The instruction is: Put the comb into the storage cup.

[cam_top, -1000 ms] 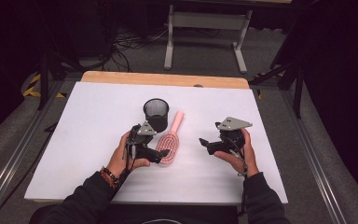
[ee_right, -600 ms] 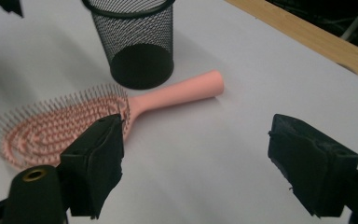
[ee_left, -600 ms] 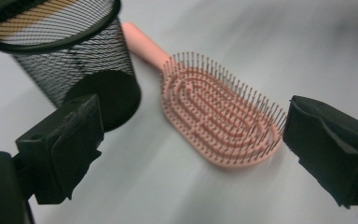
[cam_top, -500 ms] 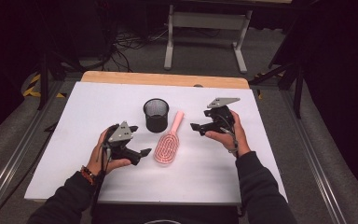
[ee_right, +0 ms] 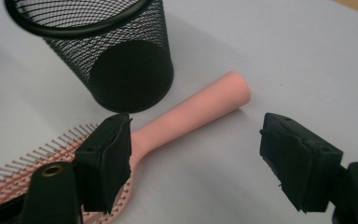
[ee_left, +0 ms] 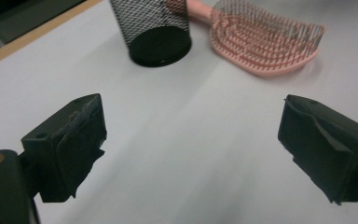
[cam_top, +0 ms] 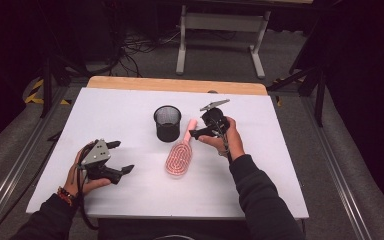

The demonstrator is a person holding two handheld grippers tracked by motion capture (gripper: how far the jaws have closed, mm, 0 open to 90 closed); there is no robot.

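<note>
One pink paddle hairbrush (cam_top: pixel 180 156) lies flat on the white table (cam_top: pixel 290 175), bristles up, its handle pointing away from the person and passing just beside the base of a black mesh pen cup (cam_top: pixel 167 123), which stands upright to the brush's left. In the right gripper view the handle (ee_right: pixel 193 116) runs diagonally between the two black jaws, the left jaw overlapping the neck where handle meets head; whether any pad touches the brush cannot be told. The right gripper (cam_top: pixel 196 133) hovers directly over the handle, jaws spread wide and holding nothing, with the person's right hand (cam_top: pixel 227 140) behind it. The left gripper (cam_top: pixel 121 157) sits well apart from the brush, near the table's left front, held low in the left hand (cam_top: pixel 82 172). In the left gripper view its jaws are likewise spread wide over bare tabletop, with the cup (ee_left: pixel 151 28) and the brush head (ee_left: pixel 265 44) farther off beyond them.
</note>
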